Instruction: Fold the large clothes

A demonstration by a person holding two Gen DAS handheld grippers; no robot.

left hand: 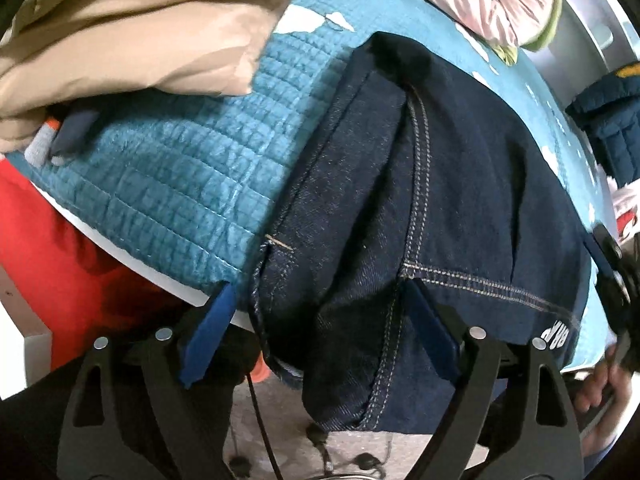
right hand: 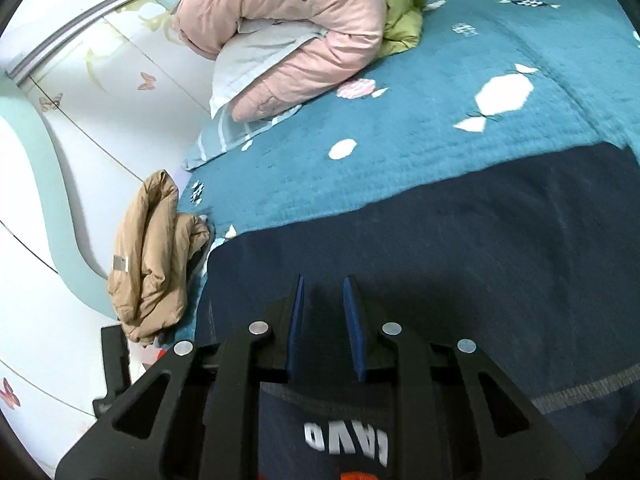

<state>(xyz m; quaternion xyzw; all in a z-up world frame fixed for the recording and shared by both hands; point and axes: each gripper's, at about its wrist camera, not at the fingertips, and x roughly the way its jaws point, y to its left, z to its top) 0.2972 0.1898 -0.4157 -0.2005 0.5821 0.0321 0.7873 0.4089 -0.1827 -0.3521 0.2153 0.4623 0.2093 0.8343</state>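
A dark navy denim garment (left hand: 420, 208) with pale stitching lies on the teal quilted bedspread (left hand: 172, 168), one end hanging over the bed's edge. My left gripper (left hand: 320, 292) is open, its blue pads either side of the hanging denim edge, not closed on it. In the right wrist view the same dark garment (right hand: 440, 240) lies flat on the bedspread (right hand: 400, 120), with white lettering near the camera. My right gripper (right hand: 323, 284) hovers just above the cloth, its jaws a narrow gap apart with nothing between them.
A tan puffer jacket (left hand: 132, 32) lies on the bed at upper left; it also shows at the bed's edge (right hand: 152, 256). A pink and green duvet (right hand: 304, 28) and pillow are piled at the head. Red cloth (left hand: 60, 240) lies below the bed edge. A wardrobe (right hand: 80, 100) stands at left.
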